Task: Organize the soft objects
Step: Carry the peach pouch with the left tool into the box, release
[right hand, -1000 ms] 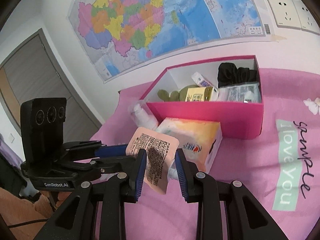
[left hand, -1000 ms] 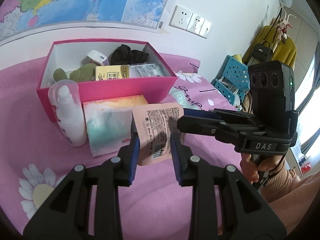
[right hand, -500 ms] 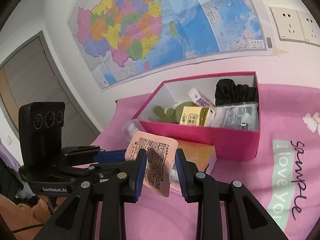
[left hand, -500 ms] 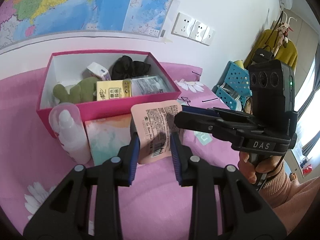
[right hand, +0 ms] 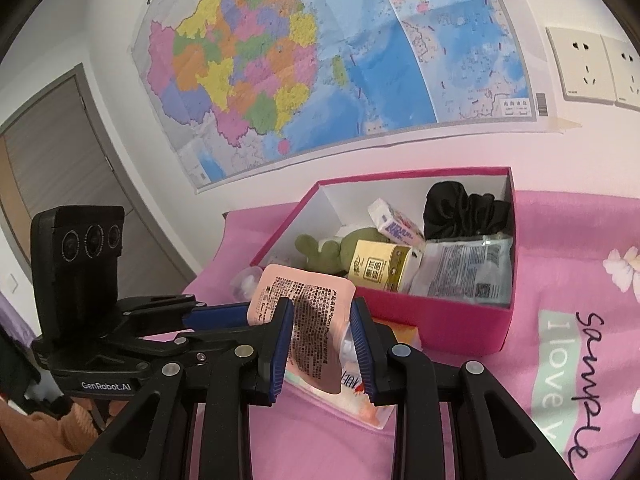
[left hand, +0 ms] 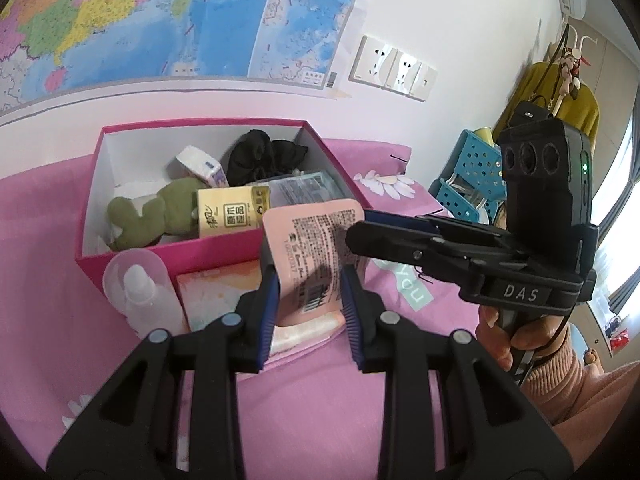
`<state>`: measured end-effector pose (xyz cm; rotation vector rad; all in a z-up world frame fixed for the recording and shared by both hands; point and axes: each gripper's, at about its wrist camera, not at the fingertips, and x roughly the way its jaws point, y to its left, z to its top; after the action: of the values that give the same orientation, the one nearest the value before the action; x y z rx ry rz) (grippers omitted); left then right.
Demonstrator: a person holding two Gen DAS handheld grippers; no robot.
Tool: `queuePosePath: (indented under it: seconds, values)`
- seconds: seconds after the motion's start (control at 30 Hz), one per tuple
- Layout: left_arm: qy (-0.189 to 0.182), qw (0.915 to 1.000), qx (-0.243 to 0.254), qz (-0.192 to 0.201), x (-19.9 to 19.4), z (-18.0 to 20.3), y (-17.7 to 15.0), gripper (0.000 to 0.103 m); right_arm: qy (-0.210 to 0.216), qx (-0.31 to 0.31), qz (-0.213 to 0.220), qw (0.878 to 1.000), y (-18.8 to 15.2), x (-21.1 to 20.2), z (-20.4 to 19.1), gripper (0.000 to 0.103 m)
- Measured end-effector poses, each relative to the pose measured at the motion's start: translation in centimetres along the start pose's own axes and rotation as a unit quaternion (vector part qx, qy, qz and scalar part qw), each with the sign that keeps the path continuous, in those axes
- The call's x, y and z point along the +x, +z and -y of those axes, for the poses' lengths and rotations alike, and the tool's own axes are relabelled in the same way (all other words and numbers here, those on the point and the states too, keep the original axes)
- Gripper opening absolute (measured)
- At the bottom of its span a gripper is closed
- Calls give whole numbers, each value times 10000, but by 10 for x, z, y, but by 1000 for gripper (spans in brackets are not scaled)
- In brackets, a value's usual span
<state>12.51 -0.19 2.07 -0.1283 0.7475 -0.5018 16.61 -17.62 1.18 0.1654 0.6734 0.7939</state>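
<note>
You are holding a flat pink pouch (left hand: 316,256) up in the air with both tools, just in front of the pink box (left hand: 208,250) on the pink bed cover (left hand: 40,280). Your left gripper (left hand: 308,308) is squeezed shut on its bottom edge. Your right gripper (right hand: 322,344) is pinched on its side edge, with the jaws nearly closed.

The pouch looks light, thin and bendy, so it will likely flop or curl if you hold only one corner. The shiny skin may be slippery. Keep your grip on the flat sealed edges and do not squash the middle.

It is peach-pink with round corners. The side you see has small black writing and a barcode near the bottom. The box behind it already holds a green soft toy (left hand: 144,220), a black cloth bundle (left hand: 260,154) and some packets.
</note>
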Motion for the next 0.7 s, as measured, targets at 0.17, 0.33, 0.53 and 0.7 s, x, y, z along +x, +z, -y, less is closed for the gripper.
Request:
queuePosePath:
  seconds: [0.17, 0.33, 0.53, 0.7]
  values:
    - [5, 10000, -10, 7, 4, -2, 6, 32, -28, -27, 6, 10000, 4, 3, 2, 30]
    - [44, 10000, 14, 3, 8, -4, 12, 32, -63, -57, 26, 10000, 10, 4, 5, 30]
    - [120, 9999, -17, 8, 15, -10, 21, 32, -60, -63, 58, 9999, 19, 9, 10, 30]
    - [162, 9998, -100, 6, 22, -19, 31, 32, -79, -87, 85, 9999, 28, 15, 13, 30]
